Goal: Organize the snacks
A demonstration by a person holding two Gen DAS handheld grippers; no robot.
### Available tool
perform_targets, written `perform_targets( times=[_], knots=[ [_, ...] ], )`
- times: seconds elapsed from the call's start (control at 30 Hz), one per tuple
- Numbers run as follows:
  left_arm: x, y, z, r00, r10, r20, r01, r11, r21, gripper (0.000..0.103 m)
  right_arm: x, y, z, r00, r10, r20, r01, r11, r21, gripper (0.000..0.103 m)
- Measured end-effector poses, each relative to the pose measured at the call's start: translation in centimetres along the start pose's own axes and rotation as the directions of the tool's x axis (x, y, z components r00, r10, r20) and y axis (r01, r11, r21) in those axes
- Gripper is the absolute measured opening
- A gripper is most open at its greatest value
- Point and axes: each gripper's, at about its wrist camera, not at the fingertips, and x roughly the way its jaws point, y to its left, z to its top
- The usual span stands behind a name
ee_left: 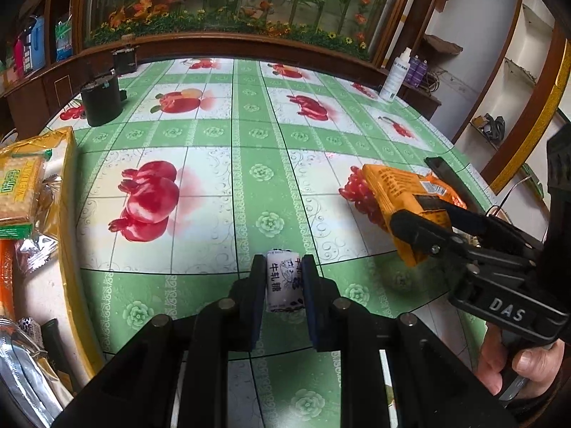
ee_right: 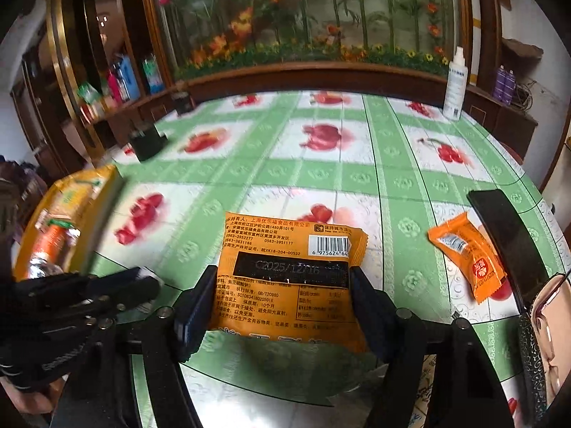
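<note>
My left gripper (ee_left: pixel 283 267) is shut on a small white candy roll (ee_left: pixel 284 281) with black lettering, just above the green fruit-print tablecloth (ee_left: pixel 221 192). To its right, my right gripper (ee_left: pixel 421 214) holds an orange snack packet (ee_left: pixel 396 185) clear of the cloth, a shadow beneath it. In the right wrist view both pads of that gripper (ee_right: pixel 283 274) press the sides of the packet (ee_right: pixel 285 246), barcode side up. A yellow box (ee_left: pixel 67 192) with several snacks stands at the left table edge. My left gripper (ee_right: pixel 142 281) shows at lower left.
A smaller orange packet (ee_right: pixel 467 260) lies beside a black phone (ee_right: pixel 506 242) at the right. A black canister (ee_left: pixel 101 101) stands at the far left, a white spray bottle (ee_right: pixel 455 85) at the far right. A wooden cabinet lines the back. A hand (ee_left: pixel 517 367) grips the right handle.
</note>
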Motion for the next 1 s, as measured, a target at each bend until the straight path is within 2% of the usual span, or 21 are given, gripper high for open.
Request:
perform_targets(
  times=[0.2,1.0],
  knots=[
    [-0.7,0.0,0.1,1.000,-0.012,0.021,0.012,1.000,-0.004,0.019,-1.6,0.4,-0.1,0.997,0.036,0.065,-0.037,0.999,0.015,0.076],
    [-1.3,-0.3,0.2,0.999,-0.002,0.043,0.002,1.000,0.002,0.019,-2.0,1.0,-0.6,0.996,0.048,0.075,-0.048,0.999,-0.002,0.076]
  ],
)
